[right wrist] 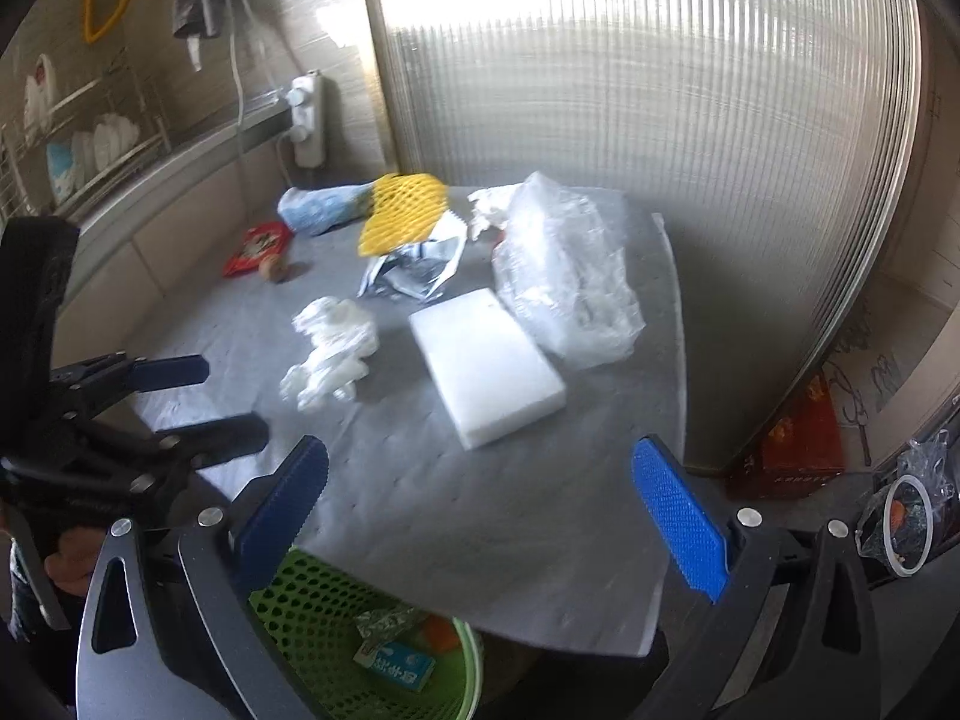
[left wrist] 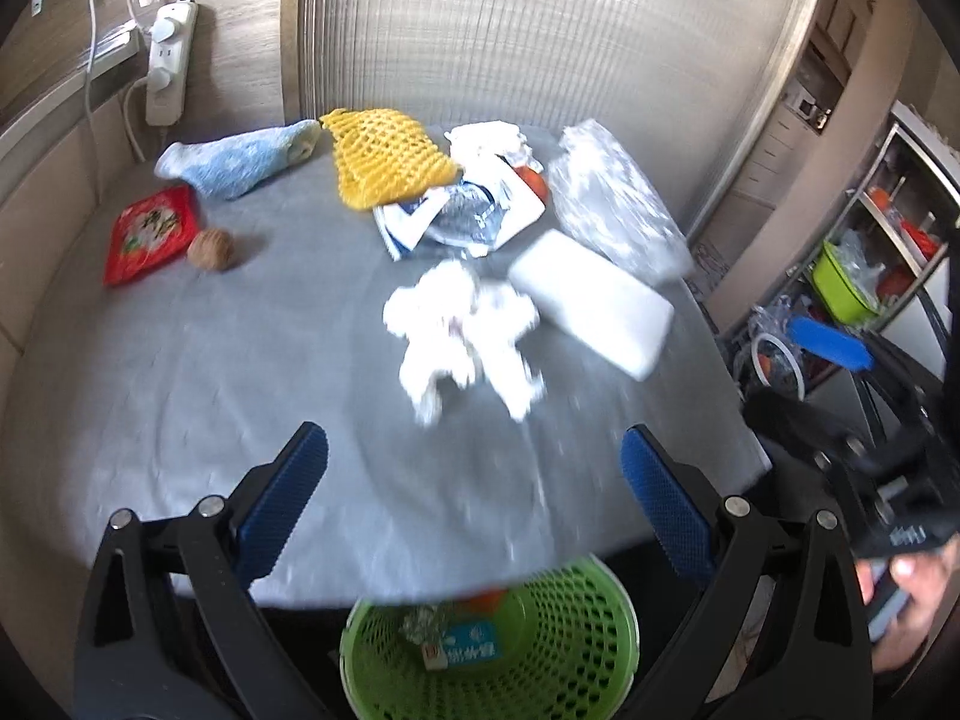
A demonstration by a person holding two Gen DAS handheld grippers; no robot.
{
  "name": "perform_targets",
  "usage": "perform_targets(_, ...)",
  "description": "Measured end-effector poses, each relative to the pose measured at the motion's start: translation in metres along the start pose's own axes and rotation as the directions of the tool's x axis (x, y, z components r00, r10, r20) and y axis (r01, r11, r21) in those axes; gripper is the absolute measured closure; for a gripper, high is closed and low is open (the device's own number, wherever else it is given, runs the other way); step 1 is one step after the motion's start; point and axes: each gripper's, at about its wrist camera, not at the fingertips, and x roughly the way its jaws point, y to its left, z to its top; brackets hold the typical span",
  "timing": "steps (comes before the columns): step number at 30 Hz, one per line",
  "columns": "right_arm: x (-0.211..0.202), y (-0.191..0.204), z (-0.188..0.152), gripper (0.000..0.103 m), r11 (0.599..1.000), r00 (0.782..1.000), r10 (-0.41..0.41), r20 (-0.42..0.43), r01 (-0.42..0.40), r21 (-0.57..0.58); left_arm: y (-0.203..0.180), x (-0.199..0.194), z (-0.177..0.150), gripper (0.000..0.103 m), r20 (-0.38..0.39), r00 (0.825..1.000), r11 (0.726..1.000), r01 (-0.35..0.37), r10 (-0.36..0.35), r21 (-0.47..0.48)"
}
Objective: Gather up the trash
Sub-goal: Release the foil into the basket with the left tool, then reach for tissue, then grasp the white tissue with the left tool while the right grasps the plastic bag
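Note:
Trash lies on a grey-covered table (left wrist: pixel 210 372): crumpled white tissue (left wrist: pixel 462 330) (right wrist: pixel 330 348), a white foam block (left wrist: pixel 591 300) (right wrist: pixel 486 360), a clear plastic bag (left wrist: pixel 612 204) (right wrist: pixel 564 270), yellow foam netting (left wrist: pixel 387 156) (right wrist: pixel 405 213), a torn silver-blue wrapper (left wrist: pixel 450 219) (right wrist: pixel 414 270), a red packet (left wrist: pixel 150 234) (right wrist: pixel 258 246) and a walnut (left wrist: pixel 210 249). A green basket (left wrist: pixel 576 636) (right wrist: pixel 312 606) below the table's near edge holds wrappers. My left gripper (left wrist: pixel 474 498) is open and empty above the near edge; it also shows in the right wrist view (right wrist: pixel 210 402). My right gripper (right wrist: pixel 486 510) is open and empty.
A blue cloth (left wrist: pixel 240 159) and more white tissue (left wrist: pixel 489 141) lie at the table's back. A power strip (left wrist: pixel 171 60) hangs on the left wall. A ribbed translucent panel (left wrist: pixel 540 30) stands behind. A shelf with containers (left wrist: pixel 852 276) is at right.

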Motion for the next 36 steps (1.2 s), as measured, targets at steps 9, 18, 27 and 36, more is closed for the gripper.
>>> perform_targets(9, 0.019, -0.027, 0.014, 0.002, 1.0, 1.0, 0.008, 0.01, -0.008, 0.031, 0.003, 0.052, 0.029, 0.012, -0.05, 0.996, 0.996, -0.081, 0.08, -0.03)
perform_targets(18, 0.042, -0.044, 0.033, 0.002, 0.999, 1.0, 0.016, 0.021, -0.017, 0.037, 0.007, 0.068, 0.034, 0.072, -0.087, 0.986, 0.988, -0.149, 0.145, -0.036)
perform_targets(27, 0.08, -0.055, 0.067, 0.002, 0.999, 1.0, 0.018, 0.005, -0.018, 0.049, 0.009, 0.056, 0.038, 0.078, -0.06, 0.99, 0.991, -0.127, 0.124, -0.048)
perform_targets(36, 0.113, -0.047, 0.08, 0.069, 1.0, 0.999, 0.011, -0.048, -0.01, 0.028, 0.0, 0.039, 0.032, 0.078, -0.025, 0.992, 0.992, -0.125, 0.125, -0.006)
